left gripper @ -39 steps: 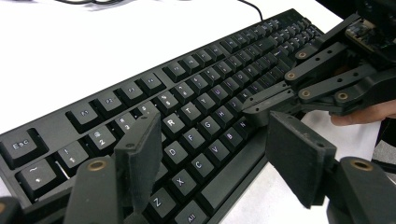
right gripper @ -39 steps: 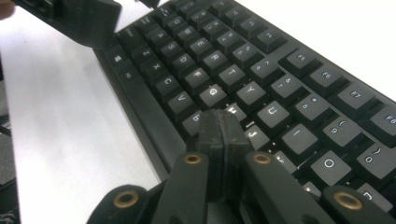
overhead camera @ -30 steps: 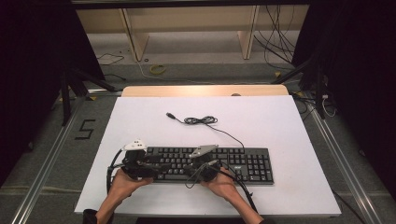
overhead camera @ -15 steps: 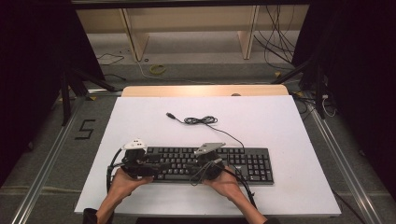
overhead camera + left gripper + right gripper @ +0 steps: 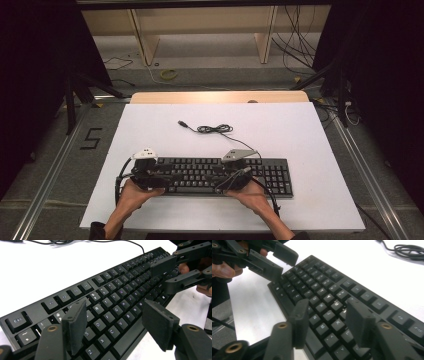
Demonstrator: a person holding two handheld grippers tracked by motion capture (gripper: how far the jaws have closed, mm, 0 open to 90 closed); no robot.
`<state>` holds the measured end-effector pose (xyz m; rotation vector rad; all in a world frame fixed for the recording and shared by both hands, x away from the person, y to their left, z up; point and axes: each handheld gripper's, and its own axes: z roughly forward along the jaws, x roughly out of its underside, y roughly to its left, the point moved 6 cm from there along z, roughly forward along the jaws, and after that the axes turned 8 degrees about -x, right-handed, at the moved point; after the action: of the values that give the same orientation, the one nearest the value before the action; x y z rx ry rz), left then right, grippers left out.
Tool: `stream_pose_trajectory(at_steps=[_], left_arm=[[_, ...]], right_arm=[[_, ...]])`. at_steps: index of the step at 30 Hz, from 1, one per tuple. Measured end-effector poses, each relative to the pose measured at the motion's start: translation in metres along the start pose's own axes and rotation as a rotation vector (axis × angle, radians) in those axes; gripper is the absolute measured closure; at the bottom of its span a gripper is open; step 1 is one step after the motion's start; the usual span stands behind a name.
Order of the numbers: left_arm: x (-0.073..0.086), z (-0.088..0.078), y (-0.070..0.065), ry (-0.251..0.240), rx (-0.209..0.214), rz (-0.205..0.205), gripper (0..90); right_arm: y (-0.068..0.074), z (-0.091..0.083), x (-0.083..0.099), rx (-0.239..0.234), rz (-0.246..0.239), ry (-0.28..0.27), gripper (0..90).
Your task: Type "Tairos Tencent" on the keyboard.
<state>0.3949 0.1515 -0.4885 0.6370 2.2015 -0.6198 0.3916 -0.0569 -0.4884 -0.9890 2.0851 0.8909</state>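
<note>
One black keyboard [image 5: 220, 176] lay on one white table [image 5: 310, 145]. One coiled cable [image 5: 212, 129] ran from it, ending in one plug. Two grippers were counted: the left gripper [image 5: 146, 172] and the right gripper [image 5: 235, 172], each with two jaws, making four jaws in all. Two hands held them. One painted numeral marked the floor [image 5: 90, 138].
</note>
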Motion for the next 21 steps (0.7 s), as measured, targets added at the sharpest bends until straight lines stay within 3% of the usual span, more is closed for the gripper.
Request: stream_pose_trajectory(at_steps=[7, 12, 18, 21], left_arm=[[-0.003, 0.002, 0.001, -0.002, -0.003, -0.009, 35.8], [-0.005, 0.008, -0.002, 0.013, -0.007, 0.006, 36.2], [-0.009, 0.019, -0.003, 0.046, -0.024, -0.003, 43.5], [-0.008, 0.024, -0.002, 0.058, -0.044, 0.026, 45.9]], right_arm=[[-0.003, -0.012, 0.002, 0.019, -0.002, -0.025, 46.4], [-0.006, -0.023, 0.006, 0.033, 0.002, -0.051, 44.7], [-0.007, -0.033, 0.010, 0.046, 0.006, -0.068, 41.7], [-0.007, -0.035, 0.012, 0.049, 0.007, -0.070, 40.0]])
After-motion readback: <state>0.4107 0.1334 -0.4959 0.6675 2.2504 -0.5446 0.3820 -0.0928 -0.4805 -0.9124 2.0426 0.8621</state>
